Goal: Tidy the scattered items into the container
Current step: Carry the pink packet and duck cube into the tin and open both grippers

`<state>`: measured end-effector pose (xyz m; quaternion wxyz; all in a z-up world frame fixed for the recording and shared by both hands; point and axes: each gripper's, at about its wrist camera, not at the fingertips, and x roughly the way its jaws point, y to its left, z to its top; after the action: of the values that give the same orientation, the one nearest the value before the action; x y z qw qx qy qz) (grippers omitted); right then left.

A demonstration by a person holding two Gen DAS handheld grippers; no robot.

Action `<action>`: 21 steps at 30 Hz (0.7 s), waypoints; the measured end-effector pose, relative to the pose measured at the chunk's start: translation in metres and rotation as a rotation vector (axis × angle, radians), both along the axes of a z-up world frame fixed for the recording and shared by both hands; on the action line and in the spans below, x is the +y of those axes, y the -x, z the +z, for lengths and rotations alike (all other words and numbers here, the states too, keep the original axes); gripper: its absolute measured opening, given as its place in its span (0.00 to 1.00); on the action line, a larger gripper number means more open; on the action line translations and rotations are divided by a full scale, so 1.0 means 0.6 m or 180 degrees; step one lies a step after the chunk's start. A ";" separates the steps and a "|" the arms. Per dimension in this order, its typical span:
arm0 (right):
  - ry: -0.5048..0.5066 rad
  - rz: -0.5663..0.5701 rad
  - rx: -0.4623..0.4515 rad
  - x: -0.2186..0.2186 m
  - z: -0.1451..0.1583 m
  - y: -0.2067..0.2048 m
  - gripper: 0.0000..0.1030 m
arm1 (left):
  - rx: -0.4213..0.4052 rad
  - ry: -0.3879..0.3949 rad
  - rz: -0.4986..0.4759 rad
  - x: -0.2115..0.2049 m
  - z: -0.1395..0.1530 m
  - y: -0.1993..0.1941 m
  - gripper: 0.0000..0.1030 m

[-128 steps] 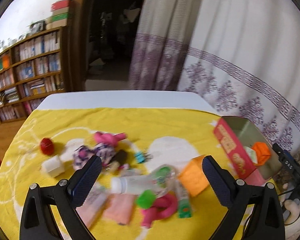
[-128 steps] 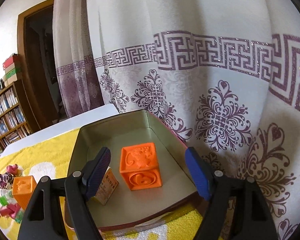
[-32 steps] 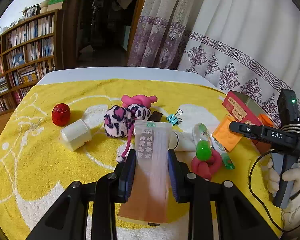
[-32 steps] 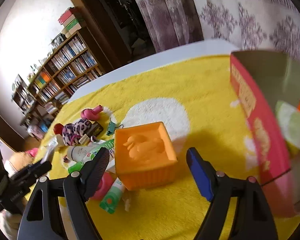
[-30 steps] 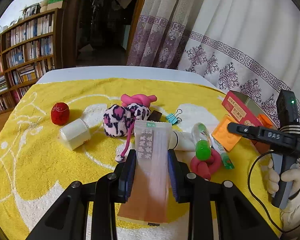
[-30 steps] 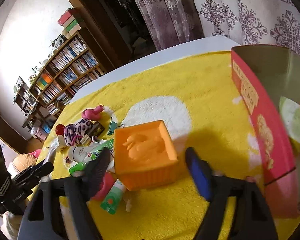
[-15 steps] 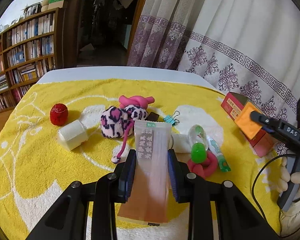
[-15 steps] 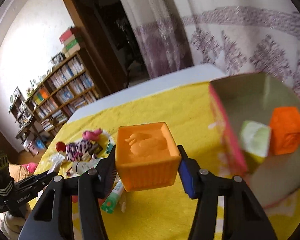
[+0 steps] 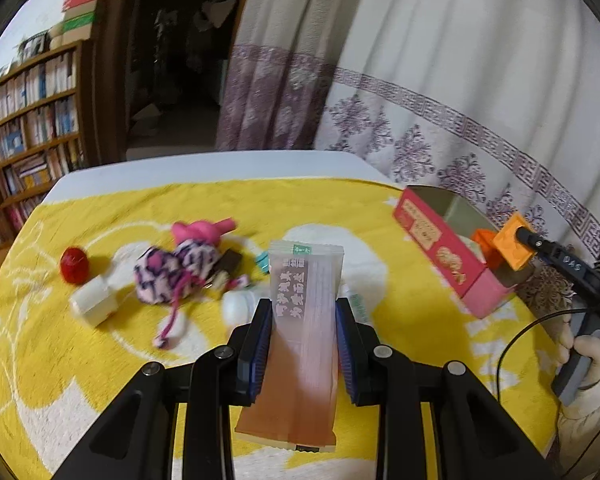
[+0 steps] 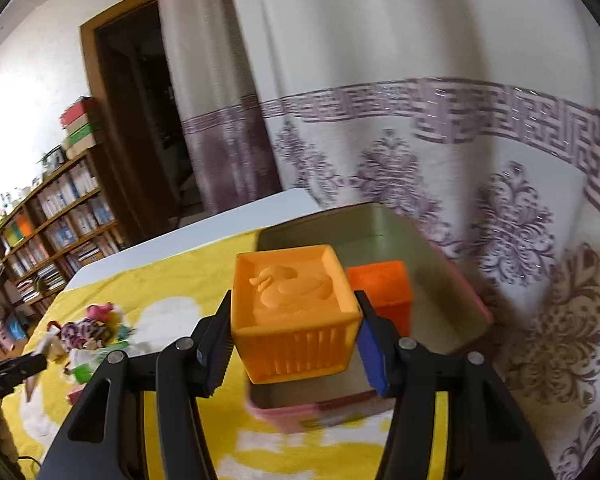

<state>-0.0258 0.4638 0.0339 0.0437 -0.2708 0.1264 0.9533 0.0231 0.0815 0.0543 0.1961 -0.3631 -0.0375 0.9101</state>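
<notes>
My left gripper (image 9: 302,344) is shut on a long pink-and-orange snack packet (image 9: 298,344), lifted above the yellow towel. My right gripper (image 10: 296,340) is shut on a light orange duck cube (image 10: 294,308), held above the near end of the red-sided tin box (image 10: 452,276). A darker orange cube (image 10: 384,288) sits inside the box. From the left wrist view the box (image 9: 444,256) lies at the right, with the duck cube (image 9: 512,246) over it in the right gripper (image 9: 518,242).
Scattered on the towel (image 9: 40,344) are a red ball (image 9: 74,266), a white block (image 9: 94,306), a leopard-print pouch (image 9: 176,272), a pink toy (image 9: 200,230) and a white bottle (image 9: 240,308). A curtain (image 10: 440,120) hangs behind the box. Bookshelves (image 9: 24,120) stand at the left.
My right gripper closed on the duck cube, lifted it off the towel and carried it right, over the box. My left gripper rose a little with the packet.
</notes>
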 end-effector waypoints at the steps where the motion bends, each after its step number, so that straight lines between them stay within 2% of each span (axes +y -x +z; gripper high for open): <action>1: -0.0013 -0.0009 -0.0021 0.005 -0.004 0.002 0.57 | 0.0018 0.0004 -0.0028 0.009 0.006 -0.001 0.31; 12: -0.0261 0.0151 -0.0245 -0.006 -0.042 0.034 0.57 | 0.0173 0.0078 -0.0281 0.098 0.045 0.004 0.31; 21: -0.0253 0.0326 -0.0433 -0.007 -0.059 0.033 0.56 | 0.0166 0.0099 -0.0433 0.144 0.046 0.014 0.31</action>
<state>-0.0454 0.4598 -0.0013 0.0141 -0.3391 0.0712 0.9380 0.0149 0.1682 0.0822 0.2527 -0.3439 0.0065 0.9043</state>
